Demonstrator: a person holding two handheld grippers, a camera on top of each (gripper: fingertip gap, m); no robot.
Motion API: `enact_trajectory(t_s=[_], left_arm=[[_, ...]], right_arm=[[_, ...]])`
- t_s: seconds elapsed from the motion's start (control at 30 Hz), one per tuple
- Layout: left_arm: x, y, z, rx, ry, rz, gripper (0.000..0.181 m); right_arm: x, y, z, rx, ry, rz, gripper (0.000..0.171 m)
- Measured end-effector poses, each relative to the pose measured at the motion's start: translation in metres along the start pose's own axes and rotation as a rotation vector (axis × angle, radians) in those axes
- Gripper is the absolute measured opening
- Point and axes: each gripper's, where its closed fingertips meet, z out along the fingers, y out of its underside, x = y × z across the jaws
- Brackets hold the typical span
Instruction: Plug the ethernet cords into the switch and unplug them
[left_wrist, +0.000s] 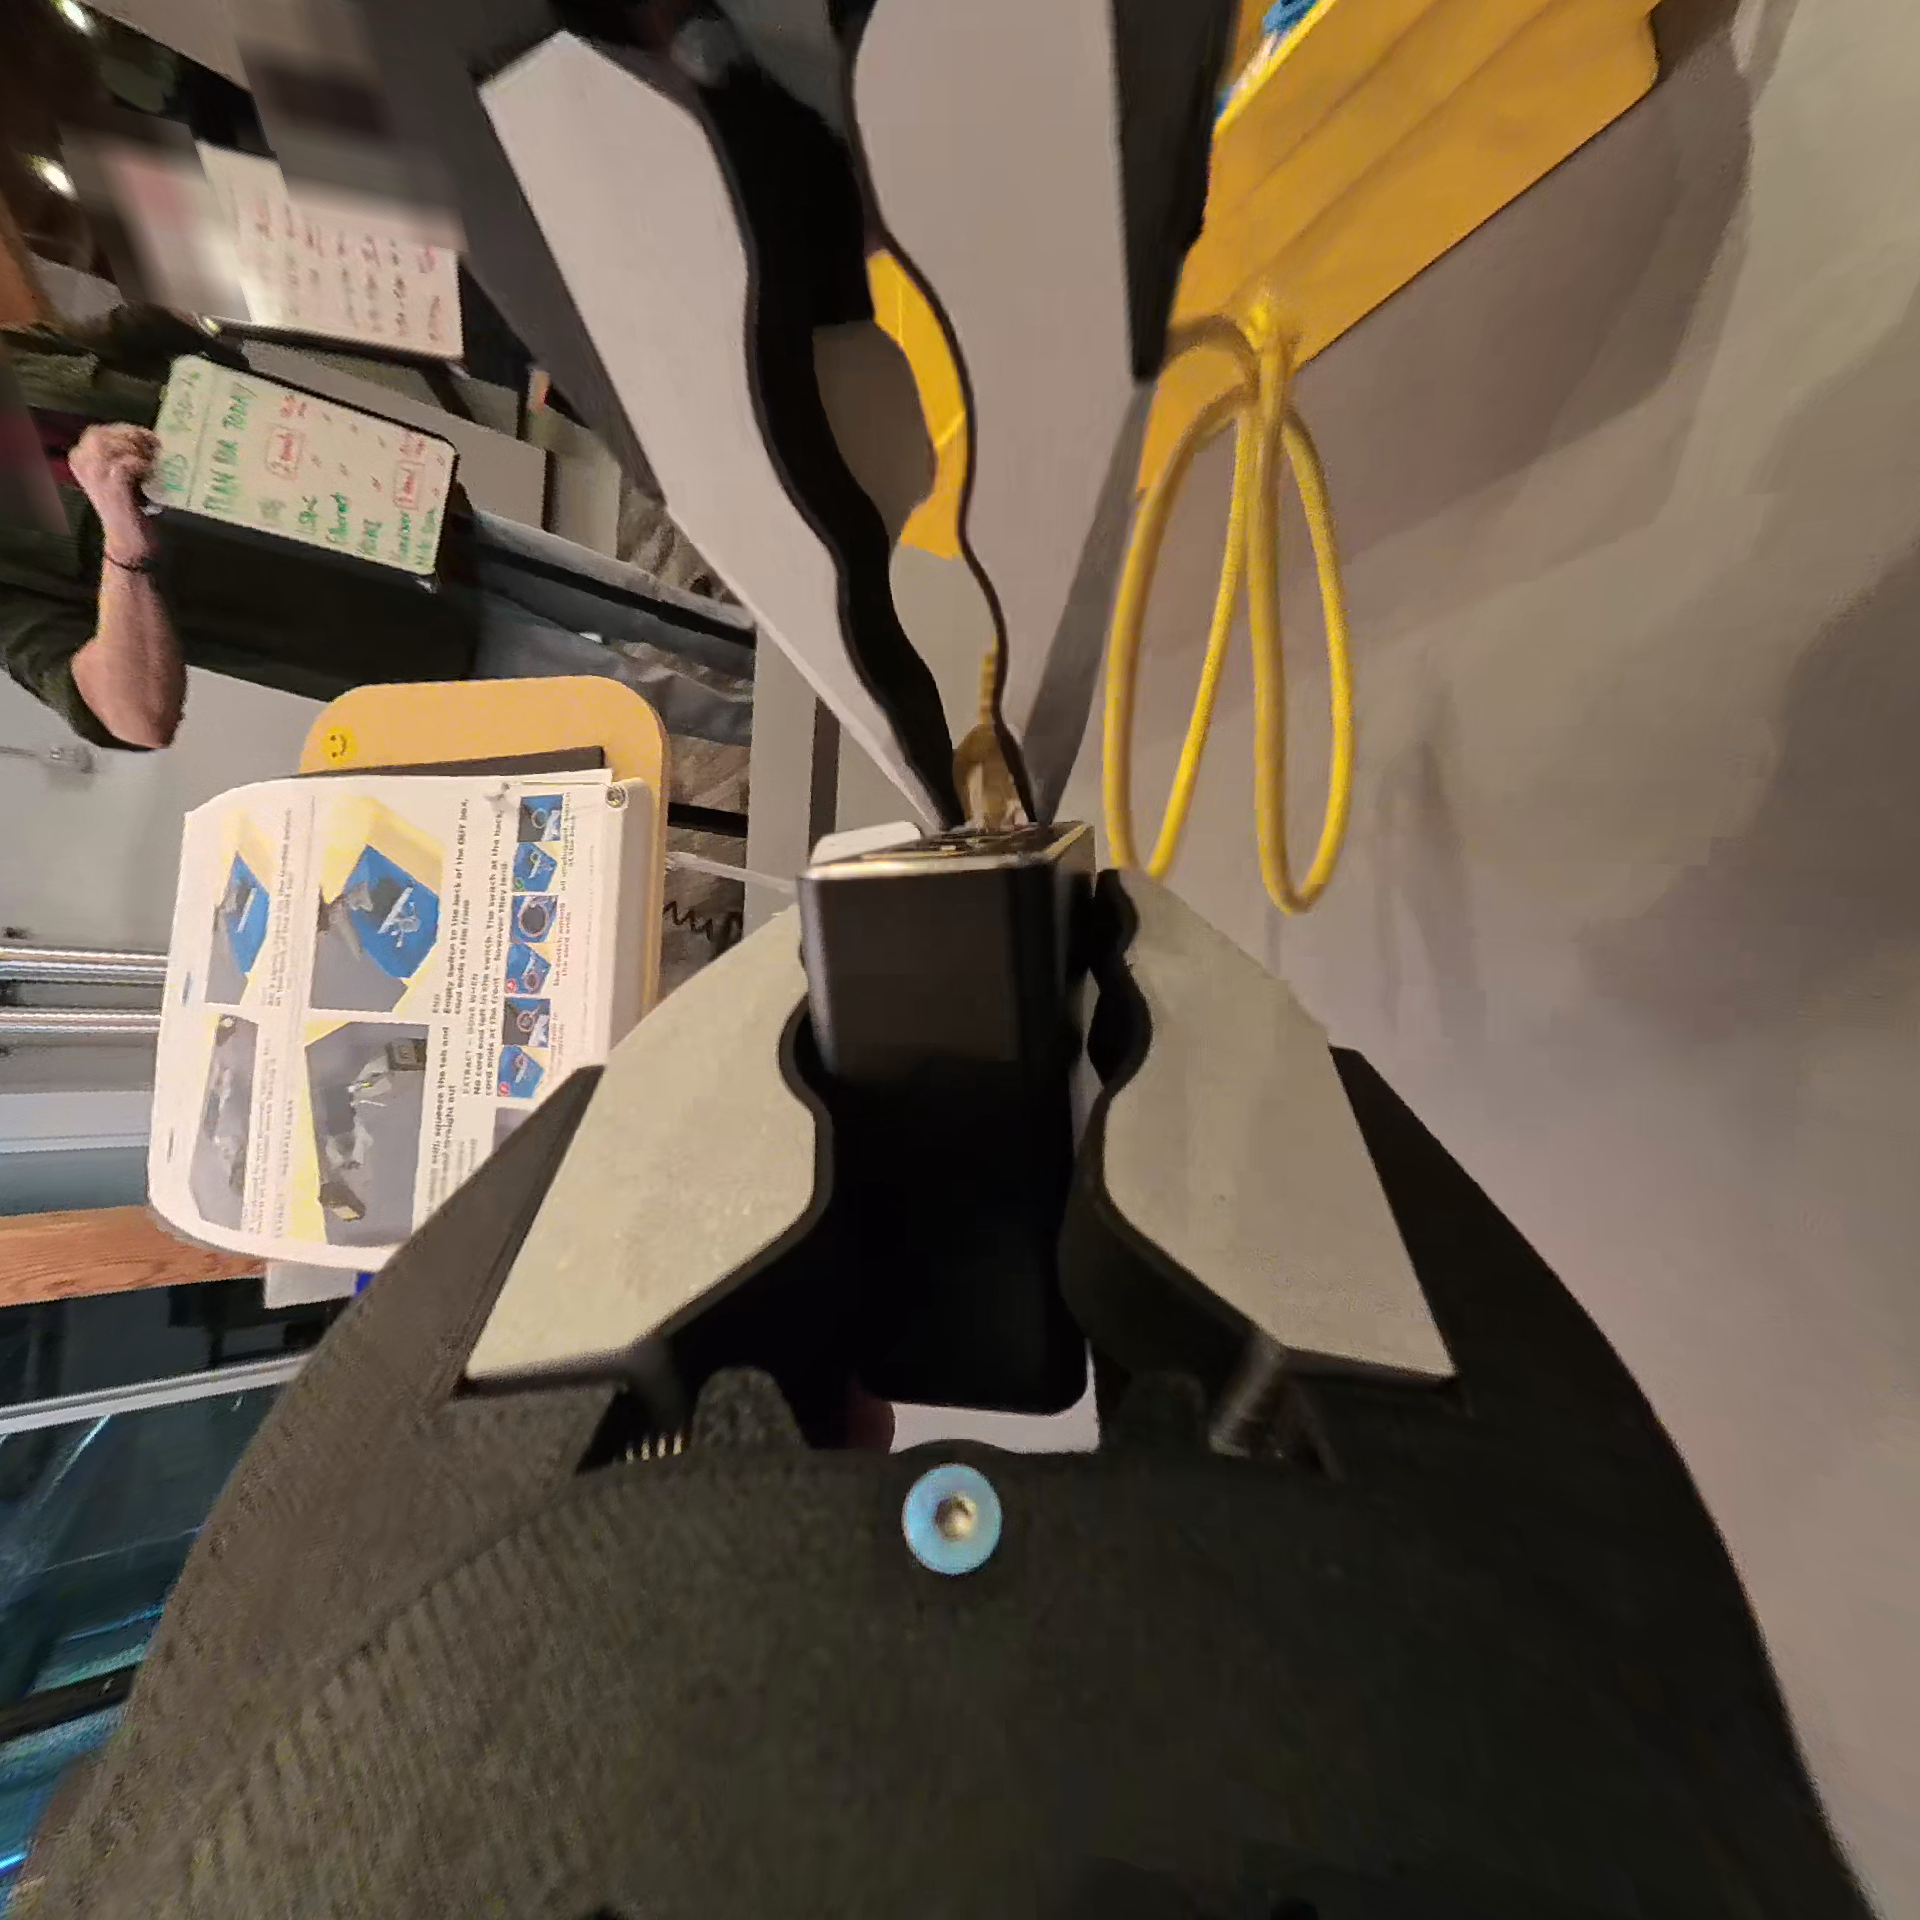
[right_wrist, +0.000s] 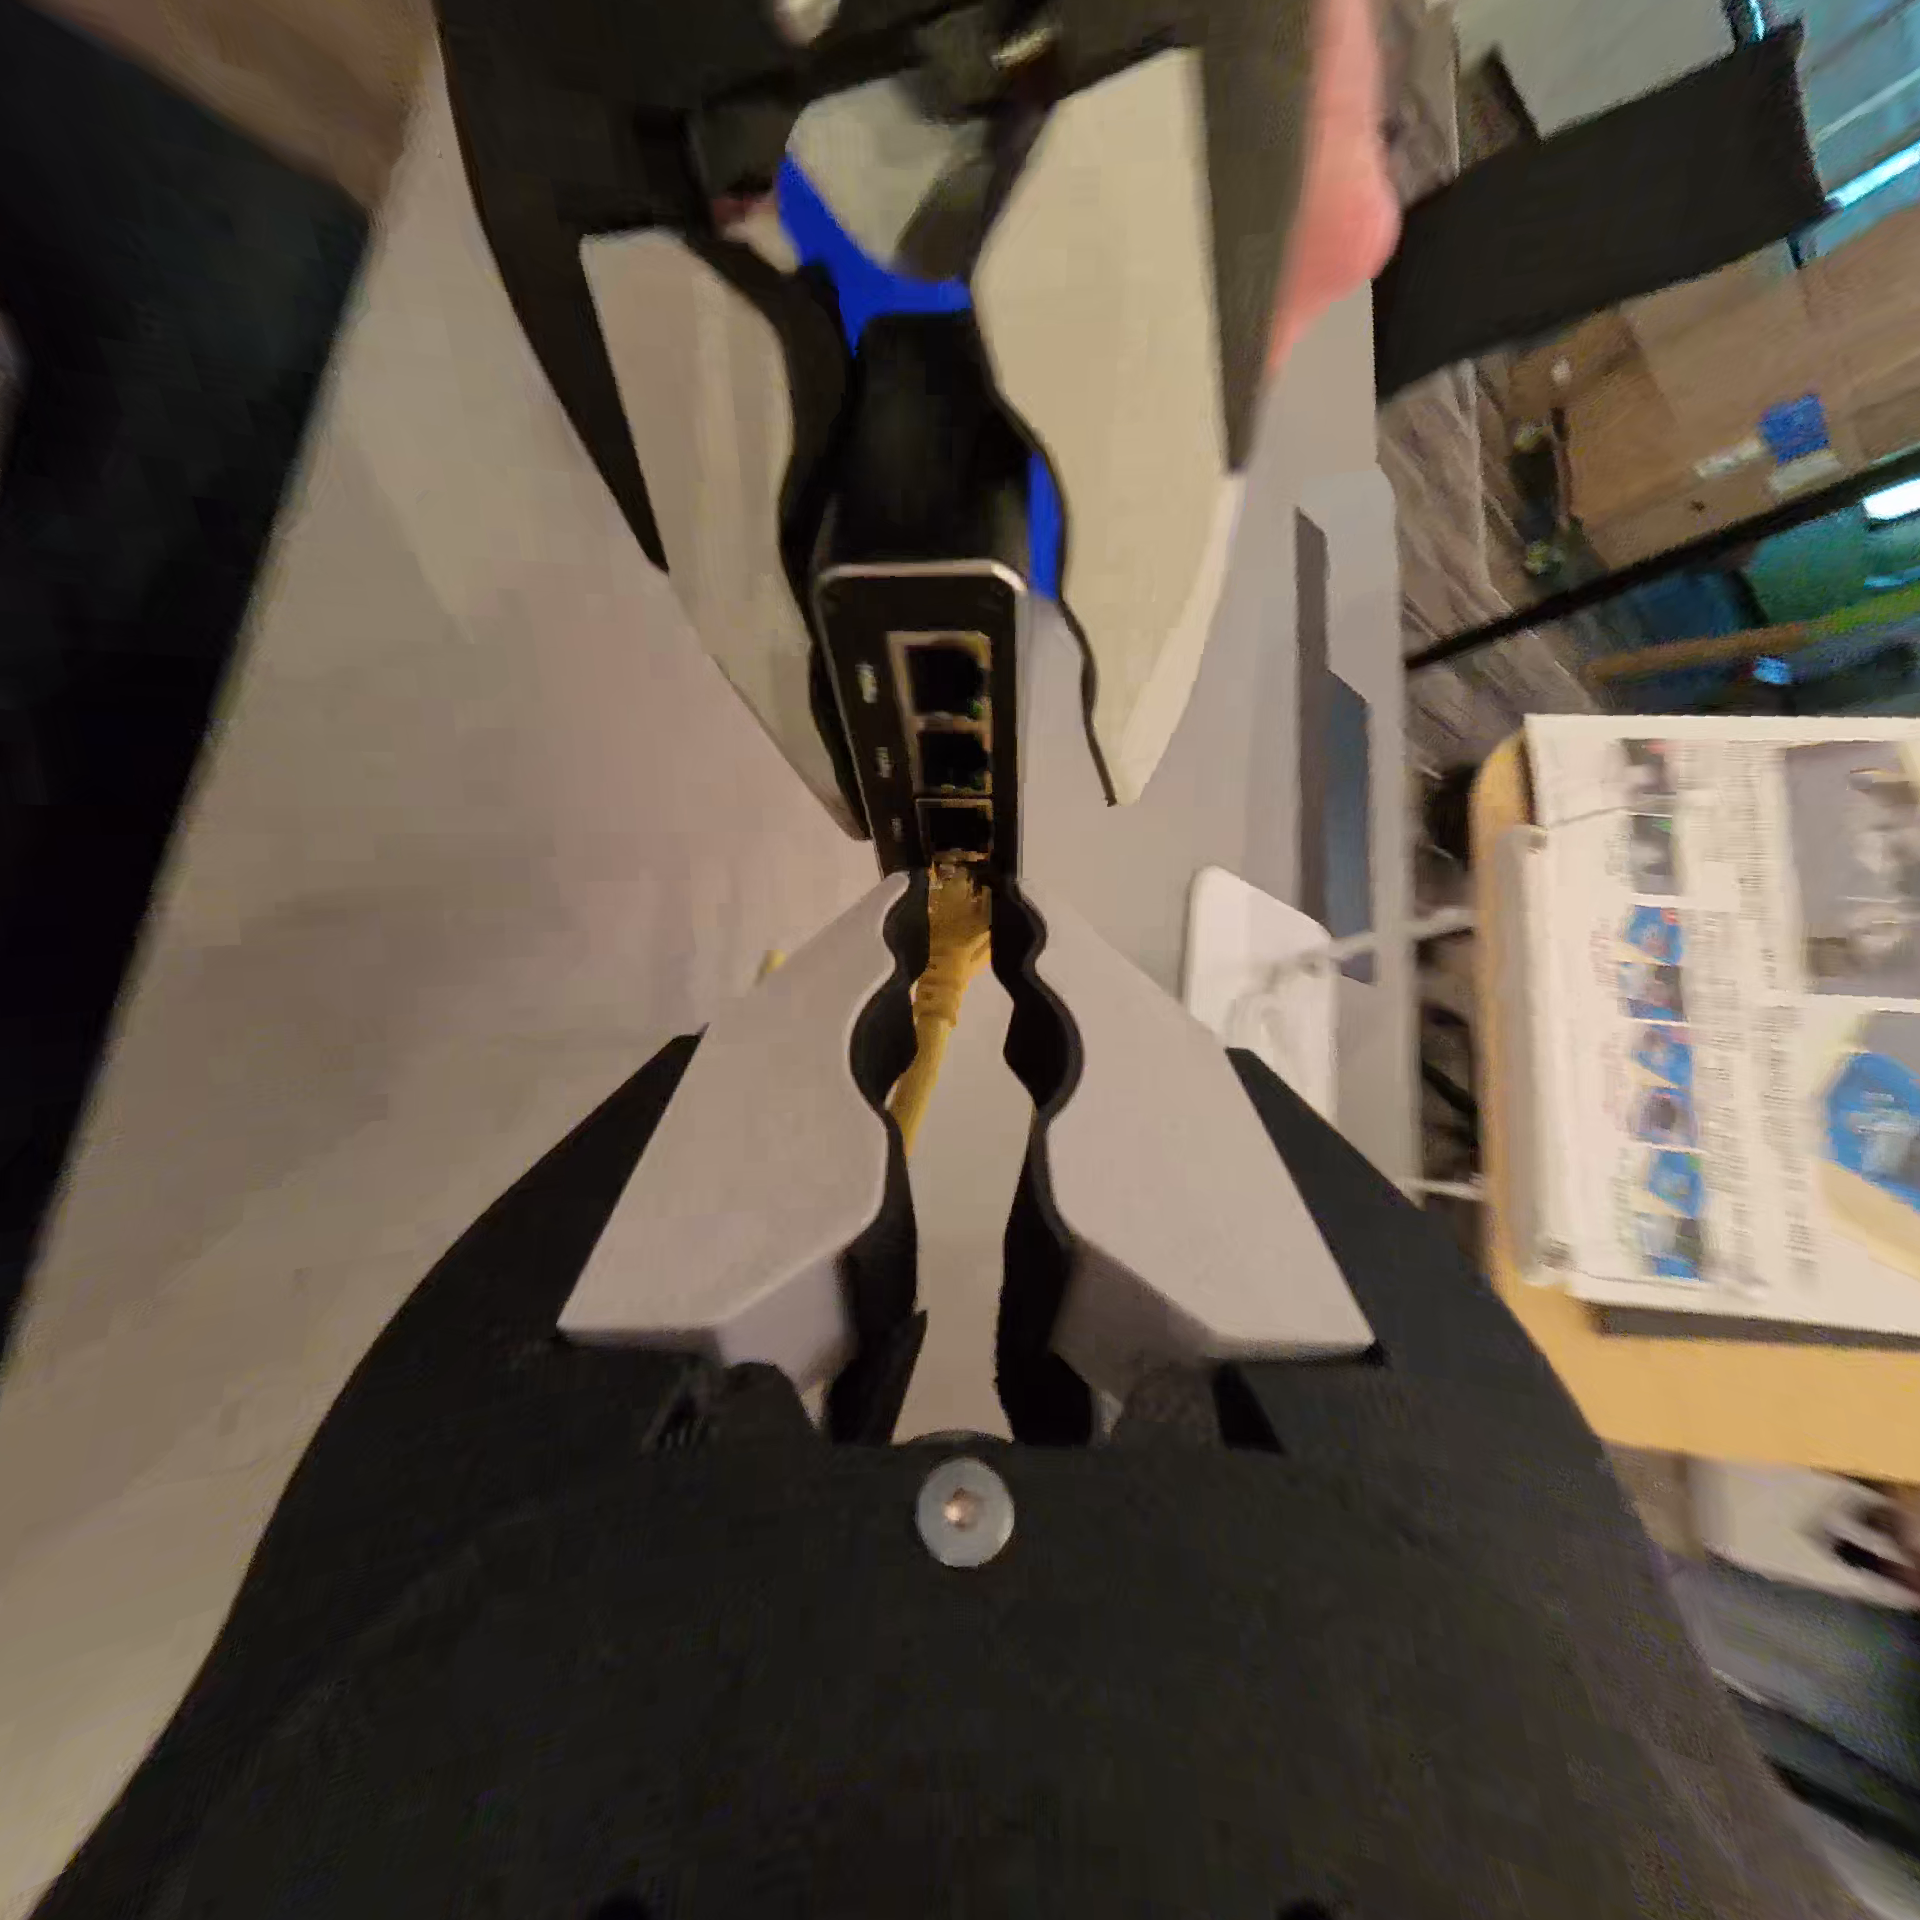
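Observation:
In the left wrist view my left gripper (left_wrist: 951, 904) is shut on a black switch (left_wrist: 935, 997), holding it off the grey table. In the right wrist view the switch (right_wrist: 914, 613) shows its port face, with three empty ports above. My right gripper (right_wrist: 954, 894) is shut on the plug of a yellow ethernet cord (right_wrist: 951, 961). The plug's tip is at the lowest port; I cannot tell whether it is seated. The cord's loops (left_wrist: 1226, 675) hang beside the switch. The right gripper's fingers (left_wrist: 665, 364) reach in from above.
A yellow box (left_wrist: 1403, 208) lies on the grey table (left_wrist: 1662, 935) behind the cord. A printed instruction sheet (left_wrist: 395, 997) leans on a wooden board beside the table, and also shows in the right wrist view (right_wrist: 1714, 1008). A person holds a whiteboard (left_wrist: 301, 468) farther off. The tips of both grippers are at nearly the same place.

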Motion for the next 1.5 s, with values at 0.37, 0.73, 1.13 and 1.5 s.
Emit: enact_trajectory(t_s=[0.37, 0.73, 1.13, 1.5], left_arm=[[-0.002, 0.015, 0.005, -0.062, -0.010, -0.054, 0.045], [0.006, 0.011, 0.007, 0.000, 0.019, -0.077, 0.044], [0.006, 0.009, 0.006, 0.027, 0.035, -0.078, 0.044], [0.010, -0.006, 0.009, -0.021, 0.027, -0.005, 0.069]], right_arm=[[0.008, 0.006, 0.011, -0.157, 0.177, -0.103, 0.008], [0.000, 0.006, -0.001, -0.041, 0.043, -0.011, 0.008], [0.000, 0.002, -0.002, 0.046, 0.019, 0.070, 0.008], [-0.002, -0.005, 0.005, -0.033, 0.067, -0.015, 0.009]])
